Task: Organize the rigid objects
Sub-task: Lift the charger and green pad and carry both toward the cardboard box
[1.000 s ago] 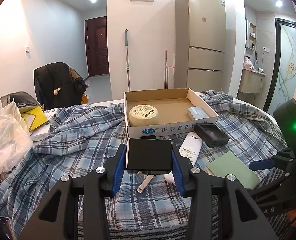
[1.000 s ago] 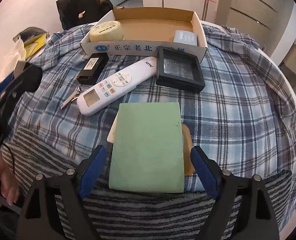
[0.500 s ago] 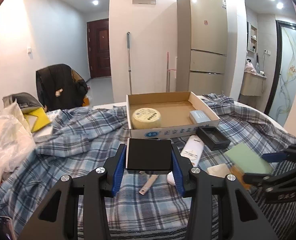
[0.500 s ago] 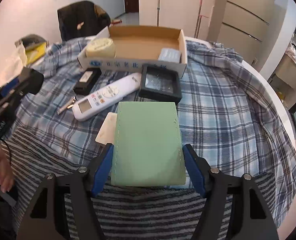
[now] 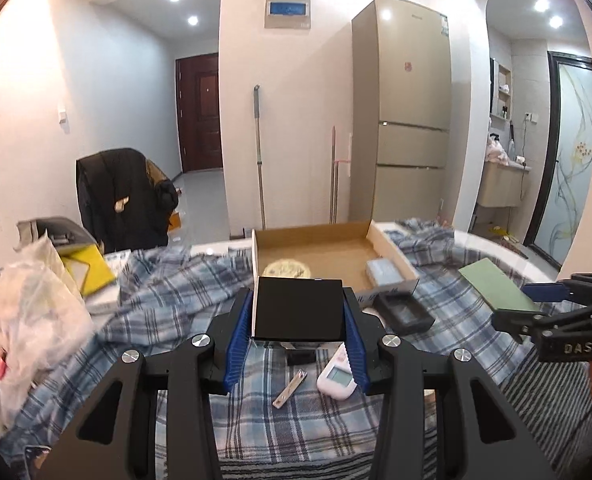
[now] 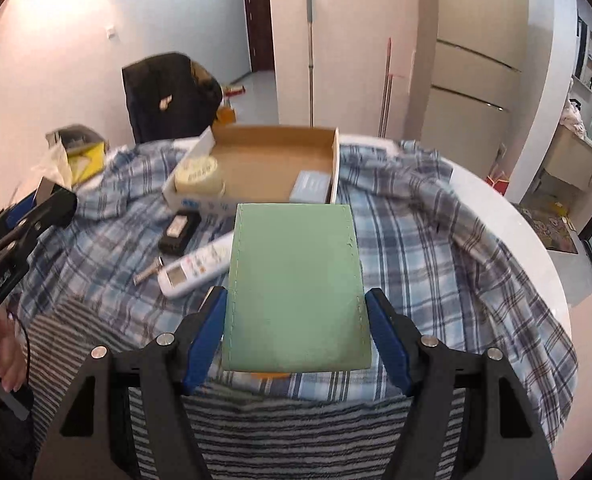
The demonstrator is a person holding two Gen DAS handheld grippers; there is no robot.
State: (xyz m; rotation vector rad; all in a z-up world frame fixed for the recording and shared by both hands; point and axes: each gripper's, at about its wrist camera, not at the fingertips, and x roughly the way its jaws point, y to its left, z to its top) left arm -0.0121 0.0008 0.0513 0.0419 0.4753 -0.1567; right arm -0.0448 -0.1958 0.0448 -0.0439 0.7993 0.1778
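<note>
My left gripper is shut on a small black box and holds it above the plaid cloth, just in front of the open cardboard box. My right gripper is shut on a flat green case, lifted off the table and tilted up toward the cardboard box. From the left wrist view the green case shows at the right, held by the right gripper. Inside the box lie a round yellow tin and a pale blue pack.
On the plaid cloth lie a white remote, a small black box with a label, a metal key-like piece and a black tray. Plastic bags crowd the left edge. A person's hand holds the left gripper.
The right jaws closed onto the green case and lifted it off the table. Both grippers rose with their loads; the left kept its hold on the black box.
</note>
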